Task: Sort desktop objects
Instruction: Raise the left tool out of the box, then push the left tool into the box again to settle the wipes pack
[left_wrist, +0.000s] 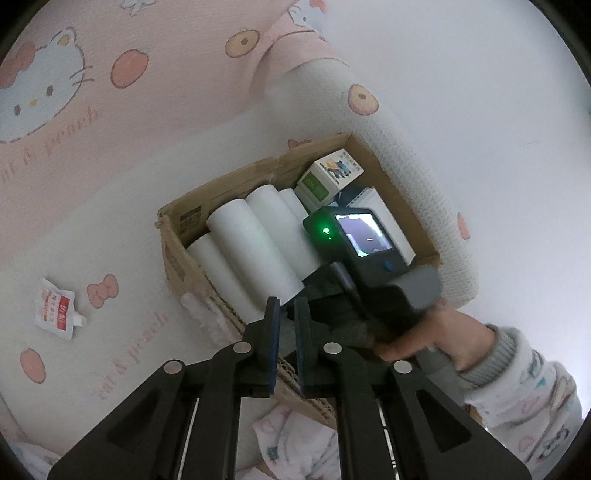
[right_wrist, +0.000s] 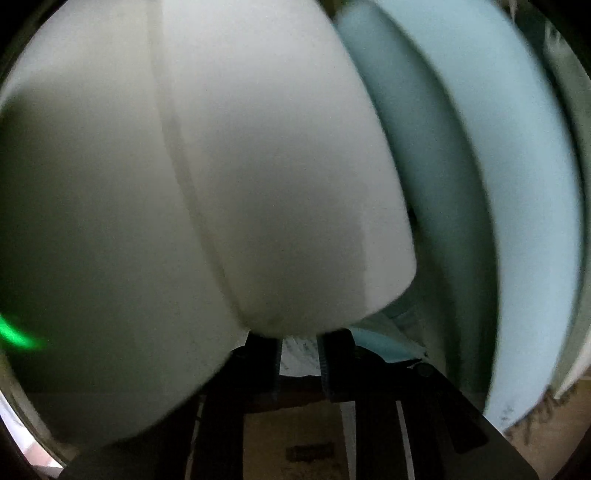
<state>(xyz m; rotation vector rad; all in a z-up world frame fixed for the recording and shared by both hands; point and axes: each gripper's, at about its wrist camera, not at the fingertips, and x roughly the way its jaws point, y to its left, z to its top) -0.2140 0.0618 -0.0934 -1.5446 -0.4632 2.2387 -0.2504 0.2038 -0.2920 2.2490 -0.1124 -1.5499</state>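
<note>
While smooth white rolls (left_wrist: 255, 240) fill cardboard box (left_wrist: 173, 254) – left hand-held gripper (left_wrist: 287, 314) nearly closed (empty); right's state unclear.

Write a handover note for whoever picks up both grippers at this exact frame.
Left gripper: nearly shut, nothing between its fingers, poised over the near edge of the cardboard box.
Right gripper: down inside the box among the white rolls; jaws narrowly apart, whether they hold anything is unclear.
Done: rolls, a green-and-white carton and light blue packs already sit in the box.
Left: a red-and-white spout pouch lies on the sheet outside the box, probably the next pick.
</note>
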